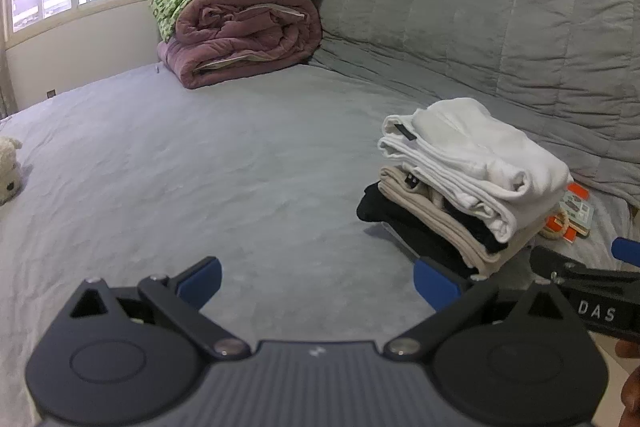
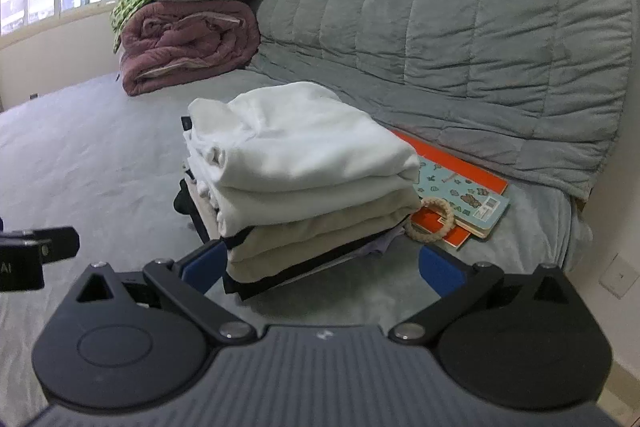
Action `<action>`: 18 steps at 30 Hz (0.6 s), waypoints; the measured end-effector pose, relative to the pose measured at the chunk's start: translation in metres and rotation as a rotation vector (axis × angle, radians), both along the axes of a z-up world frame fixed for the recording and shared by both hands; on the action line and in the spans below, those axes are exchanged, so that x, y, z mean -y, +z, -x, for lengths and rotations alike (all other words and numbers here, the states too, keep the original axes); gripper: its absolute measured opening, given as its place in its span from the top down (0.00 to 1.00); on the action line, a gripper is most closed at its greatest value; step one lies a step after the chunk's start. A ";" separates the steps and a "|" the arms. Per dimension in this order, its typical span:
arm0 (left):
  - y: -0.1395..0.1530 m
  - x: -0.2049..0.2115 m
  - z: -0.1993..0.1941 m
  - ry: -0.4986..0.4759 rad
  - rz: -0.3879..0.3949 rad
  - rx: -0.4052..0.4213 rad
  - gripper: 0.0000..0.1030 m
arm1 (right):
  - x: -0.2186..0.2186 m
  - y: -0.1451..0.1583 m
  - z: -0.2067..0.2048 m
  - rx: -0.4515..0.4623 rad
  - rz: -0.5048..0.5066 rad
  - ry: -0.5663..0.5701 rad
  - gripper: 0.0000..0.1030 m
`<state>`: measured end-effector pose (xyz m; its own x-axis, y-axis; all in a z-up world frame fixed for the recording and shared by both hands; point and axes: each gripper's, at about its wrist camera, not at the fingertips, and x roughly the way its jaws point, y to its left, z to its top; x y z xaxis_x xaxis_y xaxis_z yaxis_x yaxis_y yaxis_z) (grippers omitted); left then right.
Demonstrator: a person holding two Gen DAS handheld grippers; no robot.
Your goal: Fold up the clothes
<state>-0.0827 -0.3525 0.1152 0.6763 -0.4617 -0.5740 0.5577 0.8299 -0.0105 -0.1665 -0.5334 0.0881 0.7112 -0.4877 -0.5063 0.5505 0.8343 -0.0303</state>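
The stack of folded clothes [image 2: 304,187] sits on the bed [image 2: 100,155] straight ahead of my right hand-held gripper [image 2: 320,269], with a white garment [image 2: 304,143] on top, a beige one [image 2: 320,235] beneath it and a black one [image 2: 280,277] at the bottom. My right hand-held gripper has its fingers spread wide and holds nothing; its left blue pad [image 2: 202,265] is right up against the stack's near corner, the other pad off to the far side. My left hand-held gripper [image 1: 316,285] is likewise spread and empty, with the stack ahead and to its right and bare bed in front. I judge the folding here close to done, so the main risk is undoing it: if I push my right fingers forward, the pad at the corner could shove the lower layers and skew the pile. The white garment looks soft and loosely rolled at its edge, so a grip on only the top layers would likely let it slide off or unfold. If I clamp low, I could catch the black layer alone and drag it out from under. Just beyond the stack on my right lie a braided ring [image 2: 430,219] and board books [image 2: 464,195], the ring touching the pile's far corner; a sideways nudge could push clothes onto them or snag the ring.
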 end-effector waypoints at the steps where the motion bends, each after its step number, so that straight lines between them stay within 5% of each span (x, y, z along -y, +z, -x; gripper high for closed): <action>1: 0.000 0.000 0.000 -0.002 -0.001 0.000 0.01 | 0.000 0.000 0.000 -0.004 0.002 0.003 0.00; 18: -0.008 0.008 0.001 -0.020 -0.017 -0.033 0.01 | 0.001 -0.003 -0.004 -0.035 -0.003 -0.011 0.00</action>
